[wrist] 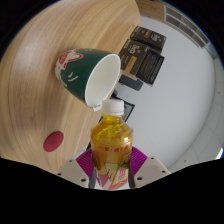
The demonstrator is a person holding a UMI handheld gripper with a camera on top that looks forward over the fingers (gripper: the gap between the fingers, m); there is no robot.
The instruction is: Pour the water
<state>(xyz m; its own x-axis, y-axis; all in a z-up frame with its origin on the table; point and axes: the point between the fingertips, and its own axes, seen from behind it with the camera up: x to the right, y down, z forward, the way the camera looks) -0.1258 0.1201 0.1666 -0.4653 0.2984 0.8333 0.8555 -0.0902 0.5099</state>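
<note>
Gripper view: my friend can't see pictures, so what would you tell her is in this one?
The gripper holds a bottle of yellow drink with a white cap, both fingers pressed on it. Just beyond the cap, a green paper cup lies tipped on a round wooden table, its open mouth facing the bottle. A small red disc sits nearby.

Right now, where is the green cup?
The green cup lies tipped on the wooden table, just beyond the bottle that the tool holds.

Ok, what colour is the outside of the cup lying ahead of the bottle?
Dark green, white inside, on the cup, seen in the gripper view.
</note>
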